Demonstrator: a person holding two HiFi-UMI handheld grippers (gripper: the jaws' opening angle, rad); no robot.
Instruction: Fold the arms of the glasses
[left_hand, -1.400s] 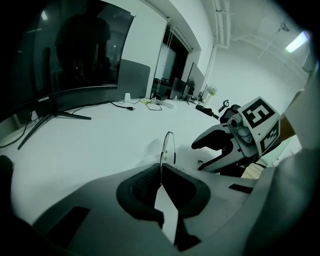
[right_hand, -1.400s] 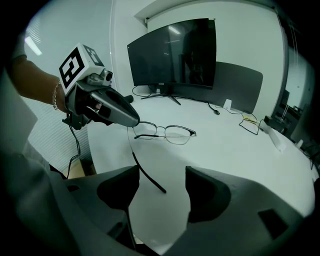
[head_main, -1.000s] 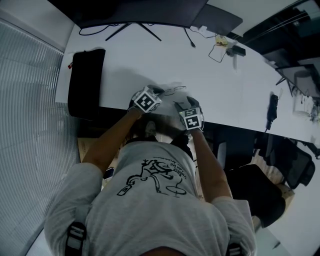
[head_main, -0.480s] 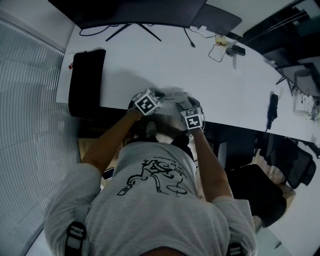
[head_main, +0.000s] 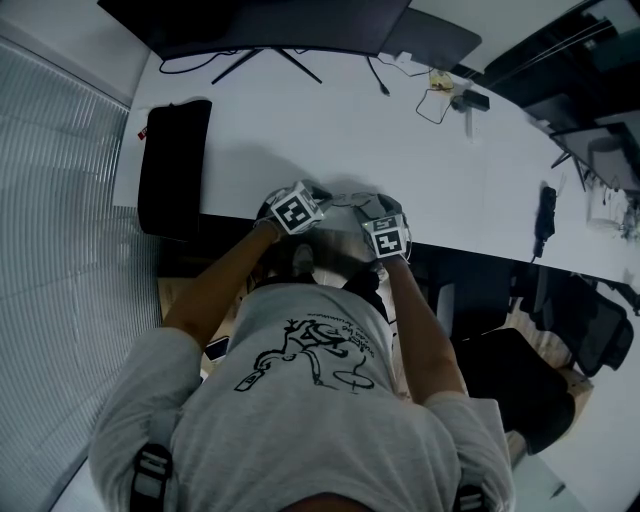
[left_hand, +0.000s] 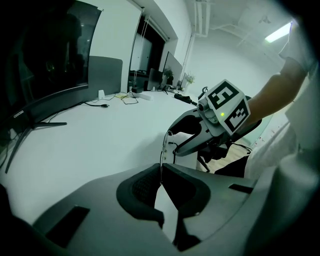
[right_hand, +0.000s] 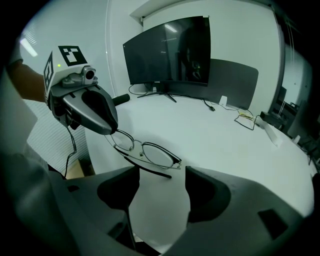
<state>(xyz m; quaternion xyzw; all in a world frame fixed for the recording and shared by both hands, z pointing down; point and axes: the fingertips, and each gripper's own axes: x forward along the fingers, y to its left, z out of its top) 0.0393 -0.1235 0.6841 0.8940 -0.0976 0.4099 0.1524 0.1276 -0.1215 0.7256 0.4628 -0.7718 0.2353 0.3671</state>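
Thin metal-rimmed glasses (right_hand: 147, 152) hang just above the white desk (head_main: 300, 120) near its front edge. My left gripper (right_hand: 111, 131) is shut on one end of the frame, and in the left gripper view the thin wire runs between its nearly closed jaws (left_hand: 161, 172). One dark-tipped arm (right_hand: 155, 172) lies folded under the lenses. My right gripper (right_hand: 161, 174) faces the glasses from the other side, open, with the arm's tip just ahead of its gap and no pad touching it. In the head view the glasses (head_main: 345, 198) sit between the left gripper (head_main: 318, 192) and the right gripper (head_main: 368, 205).
A black monitor (right_hand: 167, 52) on a stand is at the back of the desk. A black pad (head_main: 172, 165) lies at the desk's left end. Cables and small items (head_main: 445, 95) lie at the back right. The desk's front edge runs right under both grippers.
My left gripper has shifted slightly to the right and rolled, carrying the glasses closer to the right gripper. The right gripper has stayed in place.
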